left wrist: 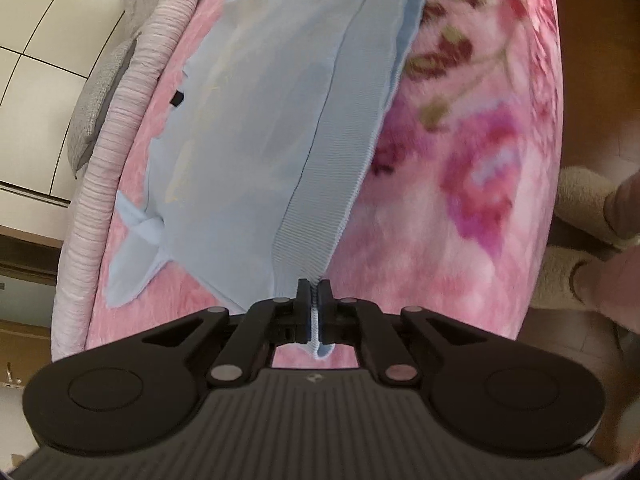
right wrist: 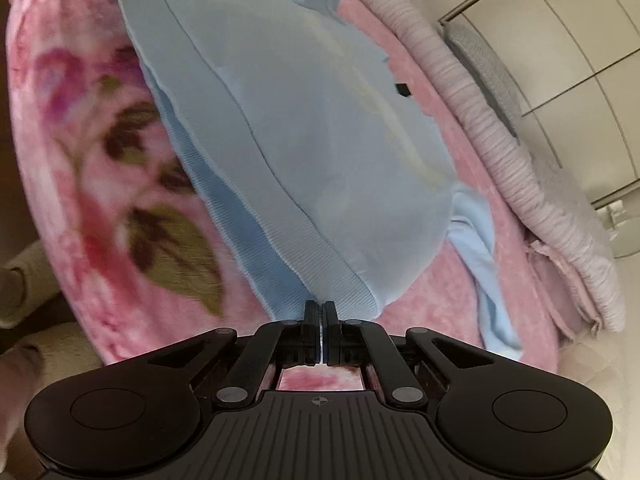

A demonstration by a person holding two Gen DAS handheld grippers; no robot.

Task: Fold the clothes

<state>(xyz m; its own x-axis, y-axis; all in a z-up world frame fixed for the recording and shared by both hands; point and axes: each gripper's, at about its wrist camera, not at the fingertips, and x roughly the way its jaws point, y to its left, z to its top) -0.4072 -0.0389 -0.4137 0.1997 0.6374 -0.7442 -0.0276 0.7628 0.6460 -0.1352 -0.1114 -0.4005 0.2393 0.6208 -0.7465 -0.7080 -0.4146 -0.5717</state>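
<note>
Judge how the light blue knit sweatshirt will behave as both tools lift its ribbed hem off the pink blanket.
The light blue knit sweatshirt probably hangs floppy: it already drapes between the left tool and right tool. It looks light, since thin pinches hold it. Its loose sleeve will likely trail across the pink floral fleece blanket.

I see a soft pink blanket (left wrist: 460,240) with big flowers and green leaves spread on the bed. A pale pink ribbed cover (right wrist: 520,152) lies bunched along its far edge, with a grey pillow (right wrist: 484,68) just past it. White cupboard doors (right wrist: 572,32) stand behind. Fluffy beige slippers (left wrist: 580,204) rest on the brown floor (left wrist: 592,80).
</note>
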